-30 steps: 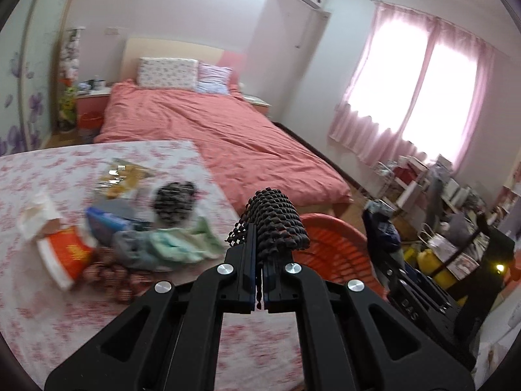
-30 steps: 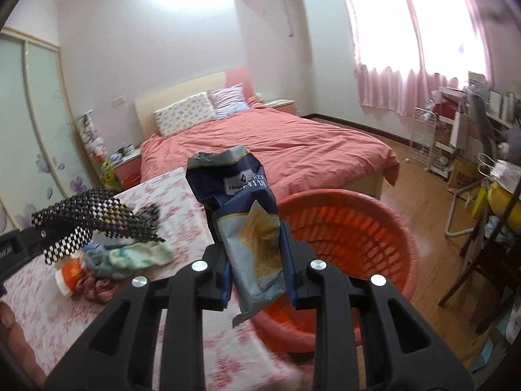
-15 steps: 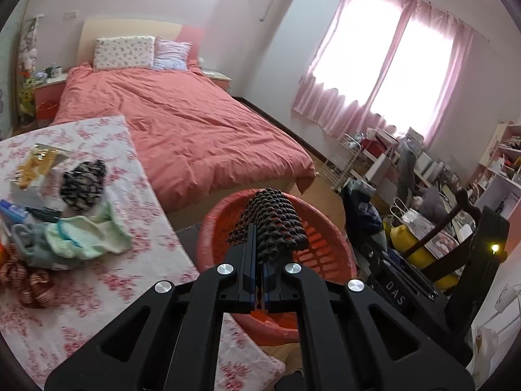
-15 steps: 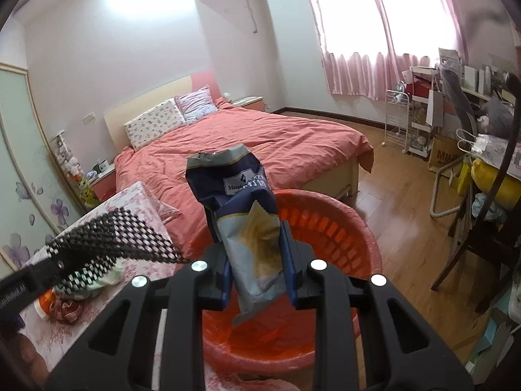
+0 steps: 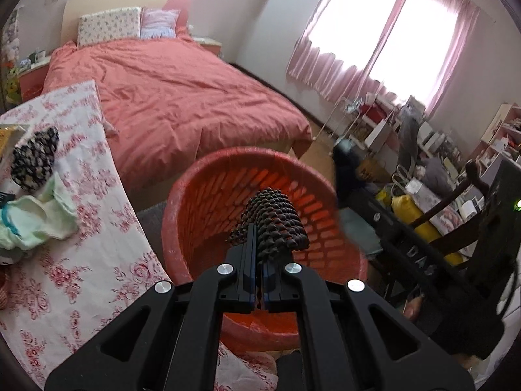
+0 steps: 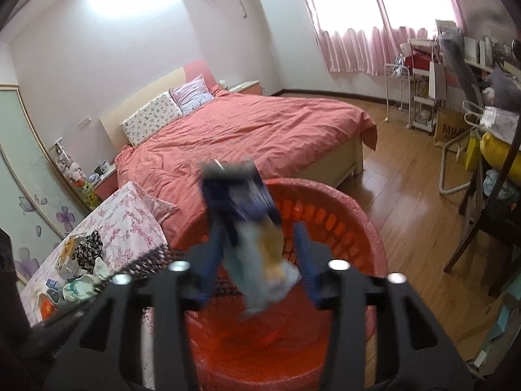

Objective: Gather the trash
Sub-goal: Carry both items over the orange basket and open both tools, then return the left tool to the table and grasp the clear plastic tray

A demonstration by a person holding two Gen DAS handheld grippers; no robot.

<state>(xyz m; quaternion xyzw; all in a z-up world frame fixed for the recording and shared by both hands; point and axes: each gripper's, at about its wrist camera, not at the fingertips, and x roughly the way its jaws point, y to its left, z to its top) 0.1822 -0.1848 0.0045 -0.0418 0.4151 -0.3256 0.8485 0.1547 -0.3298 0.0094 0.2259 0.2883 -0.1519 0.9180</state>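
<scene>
Change: right gripper (image 6: 257, 244) jaws were opening, freeing the blue snack bag (image 6: 250, 228), blurred at frame centre above the red basket (image 6: 364, 228) | Left gripper (image 5: 260, 244) remained clamped on black mesh scrap (image 5: 273, 218) over the basket | Meaning: bag likely dropping in; mesh next.

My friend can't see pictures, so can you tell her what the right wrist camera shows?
The right hand-held gripper is opening its jaws over a red basket, and a blurry blue snack bag sits loosely between them. Behind the basket is a bed with a pink cover, in a bright bedroom with pink curtains.
</scene>
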